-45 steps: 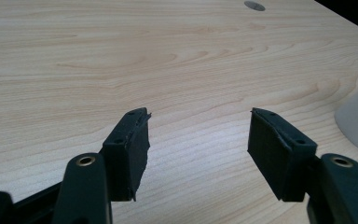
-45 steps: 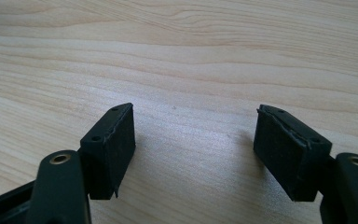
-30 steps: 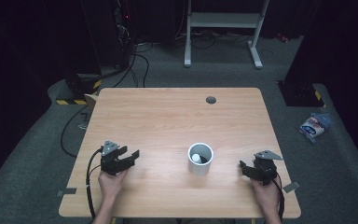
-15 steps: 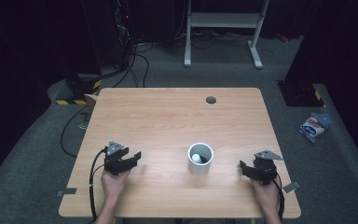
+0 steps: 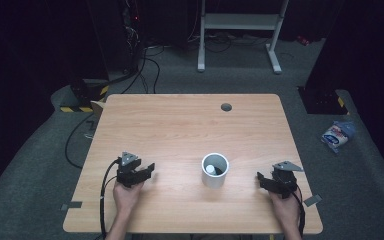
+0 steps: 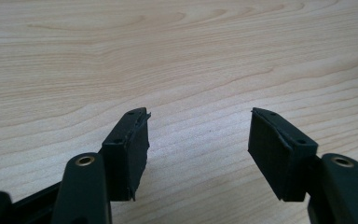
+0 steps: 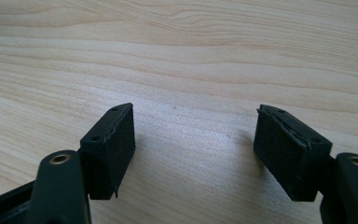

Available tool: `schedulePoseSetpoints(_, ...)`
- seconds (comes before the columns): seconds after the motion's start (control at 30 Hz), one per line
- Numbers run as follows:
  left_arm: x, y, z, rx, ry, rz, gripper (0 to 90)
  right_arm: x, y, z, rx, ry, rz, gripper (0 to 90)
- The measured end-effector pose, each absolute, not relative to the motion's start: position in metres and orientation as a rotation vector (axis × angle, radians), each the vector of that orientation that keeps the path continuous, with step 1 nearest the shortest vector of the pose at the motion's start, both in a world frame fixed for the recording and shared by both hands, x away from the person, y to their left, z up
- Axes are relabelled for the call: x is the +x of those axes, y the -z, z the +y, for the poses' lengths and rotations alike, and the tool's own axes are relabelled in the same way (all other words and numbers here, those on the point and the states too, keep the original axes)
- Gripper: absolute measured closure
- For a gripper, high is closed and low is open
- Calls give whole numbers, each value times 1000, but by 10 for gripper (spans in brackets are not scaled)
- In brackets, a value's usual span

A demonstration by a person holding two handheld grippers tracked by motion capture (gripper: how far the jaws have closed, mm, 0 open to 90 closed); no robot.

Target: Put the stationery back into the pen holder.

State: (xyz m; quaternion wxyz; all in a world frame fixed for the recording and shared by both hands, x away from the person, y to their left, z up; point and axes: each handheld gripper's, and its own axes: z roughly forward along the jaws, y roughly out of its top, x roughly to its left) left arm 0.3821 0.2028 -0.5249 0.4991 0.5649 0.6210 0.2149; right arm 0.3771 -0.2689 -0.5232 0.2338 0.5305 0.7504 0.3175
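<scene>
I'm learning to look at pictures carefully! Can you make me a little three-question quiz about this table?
1. True or false: the left hand-held gripper is squeezing the white cup.
2. What lies inside the cup? A) a small white thing B) a red spoon C) a green leaf
3. Fill in: the cup stands on the table ____ the two grippers.

Key:
1. False; its jaws stand open over bare wood, as do those of the right hand-held gripper.
2. A
3. between
</scene>
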Motion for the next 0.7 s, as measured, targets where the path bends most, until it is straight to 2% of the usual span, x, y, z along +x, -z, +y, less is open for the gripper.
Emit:
schedulePoseSetpoints(0.47, 384, 535, 197, 1427, -561, 1513, 380, 377, 523, -269, 1457, -872, 2060, 291)
schedulePoseSetpoints(0.57, 385, 535, 195, 1394, -571, 1530, 377, 377, 523, -269, 1457, -872, 2060, 291)
schedulePoseSetpoints(0.7, 385, 537, 190, 1445, -642, 1530, 346, 377, 523, -269, 1457, -872, 2060, 291)
